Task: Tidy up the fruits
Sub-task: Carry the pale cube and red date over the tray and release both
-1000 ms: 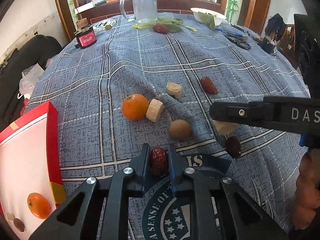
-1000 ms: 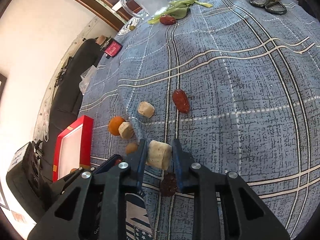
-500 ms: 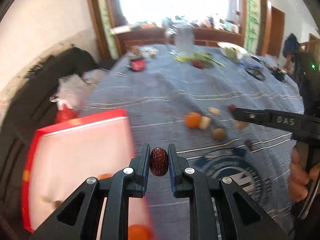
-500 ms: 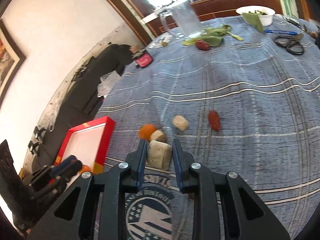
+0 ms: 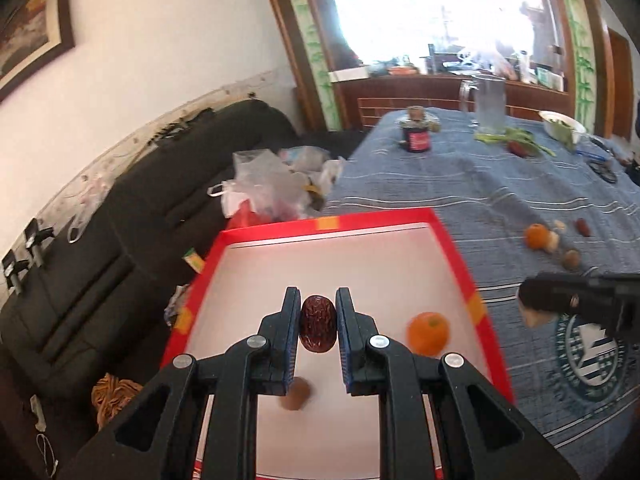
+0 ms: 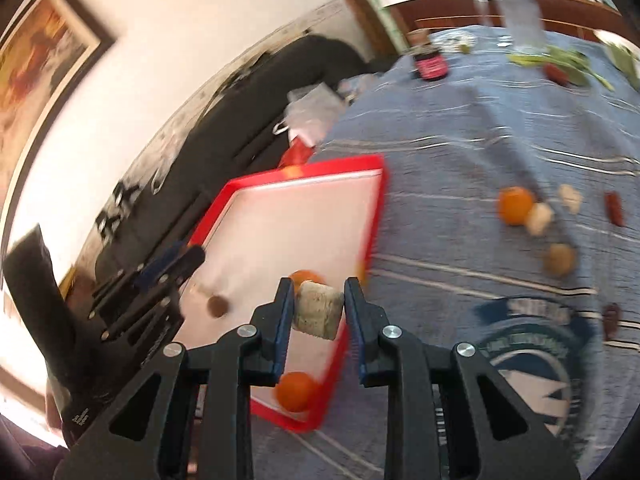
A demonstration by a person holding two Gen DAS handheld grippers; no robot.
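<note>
**Both grippers loaded, tray ahead of the left, to the left of the right**

Starting at the left: the left gripper (image 5: 318, 322) has its fingers closed narrow on a dark red date (image 5: 318, 329), held with the long axis running along the fingers, tip forward. Directly beneath and ahead of those fingers lies the white floor of the red tray (image 5: 460, 256). An orange (image 5: 428, 333) sits in the tray just right of the fingertips, and a small brown fruit (image 5: 295, 397) lies under the finger bases. This gripper looks nearer to a release: opening should drop the date onto bare floor between the two.

Moving right: the right gripper (image 6: 318, 312) clamps a pale cut chunk (image 6: 318, 315) crosswise between its fingers. From its view the tray's near rim (image 6: 370, 240) runs just below the fingertips, the floor lying to their left, so it probably needs a short leftward shift first.

Beyond, right of both sets of fingers, loose fruit (image 6: 516, 205) waits on the blue cloth (image 6: 480, 120).
</note>
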